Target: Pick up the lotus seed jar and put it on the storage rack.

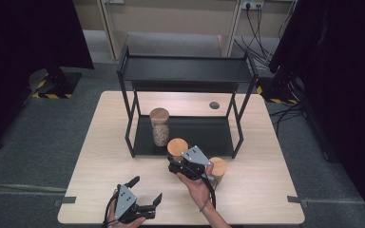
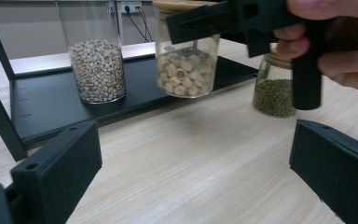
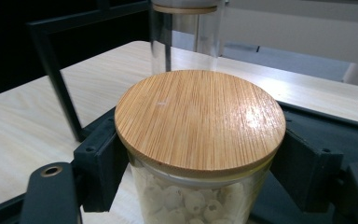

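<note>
Now R gripper [image 3: 200, 172] round seed jar [image 3: 186, 205].

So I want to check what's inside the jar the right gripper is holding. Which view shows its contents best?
The left gripper view: the held jar shows side-on through clear glass, with pale round pieces inside. The right gripper view shows mostly its bamboo lid and a few pieces beneath. The high view gives just the lid top.

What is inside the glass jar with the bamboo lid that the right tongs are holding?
Round whitish pieces with holes fill the lower half of the glass jar with bamboo lid. The right tongs cover its upper part.
</note>
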A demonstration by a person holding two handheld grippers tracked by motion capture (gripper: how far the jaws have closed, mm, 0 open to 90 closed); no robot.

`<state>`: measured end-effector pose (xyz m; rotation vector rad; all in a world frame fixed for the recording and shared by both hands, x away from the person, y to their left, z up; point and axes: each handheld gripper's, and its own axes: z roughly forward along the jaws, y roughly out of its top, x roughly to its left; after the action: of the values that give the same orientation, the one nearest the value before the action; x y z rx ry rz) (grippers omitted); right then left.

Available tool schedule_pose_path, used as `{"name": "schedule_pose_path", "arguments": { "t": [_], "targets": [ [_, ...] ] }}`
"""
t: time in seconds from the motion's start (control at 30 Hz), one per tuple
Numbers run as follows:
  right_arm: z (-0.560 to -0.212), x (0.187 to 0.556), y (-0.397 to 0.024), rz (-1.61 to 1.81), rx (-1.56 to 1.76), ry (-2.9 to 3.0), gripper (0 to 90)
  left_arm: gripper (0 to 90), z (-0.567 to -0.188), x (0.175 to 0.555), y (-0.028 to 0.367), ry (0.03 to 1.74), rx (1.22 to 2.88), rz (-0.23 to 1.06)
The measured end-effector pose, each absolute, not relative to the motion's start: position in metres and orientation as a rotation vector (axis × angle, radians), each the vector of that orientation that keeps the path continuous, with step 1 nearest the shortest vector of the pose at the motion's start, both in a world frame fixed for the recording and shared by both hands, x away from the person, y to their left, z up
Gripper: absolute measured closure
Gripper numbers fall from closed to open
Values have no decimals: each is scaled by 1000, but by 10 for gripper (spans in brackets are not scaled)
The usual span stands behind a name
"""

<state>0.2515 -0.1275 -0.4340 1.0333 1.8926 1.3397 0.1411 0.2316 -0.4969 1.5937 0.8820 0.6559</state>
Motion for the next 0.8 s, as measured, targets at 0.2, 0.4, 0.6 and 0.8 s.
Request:
{"name": "schedule_pose_path", "arguments": {
  "t": [0.2, 0.4, 0.6, 0.8],
  "targets": [
    [-433, 266, -115, 1301, 1065, 1864, 253, 16, -497, 141, 232, 884, 1594, 656],
    [-431, 280, -103, 1258, 1098, 1836, 253, 16, -497, 141, 233, 886, 1589, 655],
    [-431, 293, -98, 1224, 1142, 1808, 253, 16, -496, 141, 233, 885, 1587, 655],
    [-435, 305, -91, 1193, 1171, 1791, 253, 16, -496, 142, 234, 886, 1588, 656]
  ]
}}
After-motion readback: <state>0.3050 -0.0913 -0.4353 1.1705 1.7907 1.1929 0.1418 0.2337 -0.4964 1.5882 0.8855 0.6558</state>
